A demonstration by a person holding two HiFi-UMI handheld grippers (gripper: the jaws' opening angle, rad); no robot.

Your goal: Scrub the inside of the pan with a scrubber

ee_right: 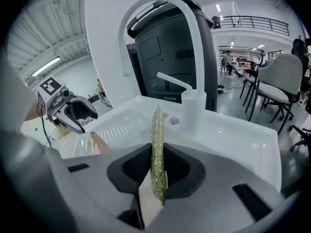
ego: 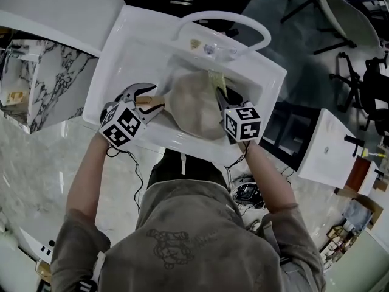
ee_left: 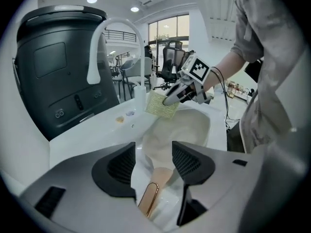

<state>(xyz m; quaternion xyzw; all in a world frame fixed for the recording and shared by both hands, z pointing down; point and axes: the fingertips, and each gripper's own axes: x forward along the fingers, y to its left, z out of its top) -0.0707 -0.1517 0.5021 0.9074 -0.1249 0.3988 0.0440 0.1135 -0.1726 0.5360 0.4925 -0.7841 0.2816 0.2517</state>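
A beige pan [ego: 191,105] lies in the white sink [ego: 130,47], its wood-and-copper handle [ego: 155,99] pointing left. My left gripper [ego: 151,99] stands open around that handle. In the left gripper view the handle [ee_left: 149,198] lies low in the gap between the jaws, and neither pad presses on it. My right gripper [ego: 220,94] hangs over the pan's right rim, shut on a thin yellow-green scrubber [ego: 217,81]. In the right gripper view the scrubber [ee_right: 157,135] stands edge-on between the pads. The left gripper view also shows the scrubber [ee_left: 163,106] above the pan [ee_left: 187,127].
A white arched faucet [ego: 225,20] rises at the sink's back edge, with a lever tap [ee_right: 192,106] beside it. A large black machine [ee_left: 53,67] stands behind the sink. A marble-patterned counter [ego: 42,84] is at the left, and office chairs [ee_right: 279,81] at the right.
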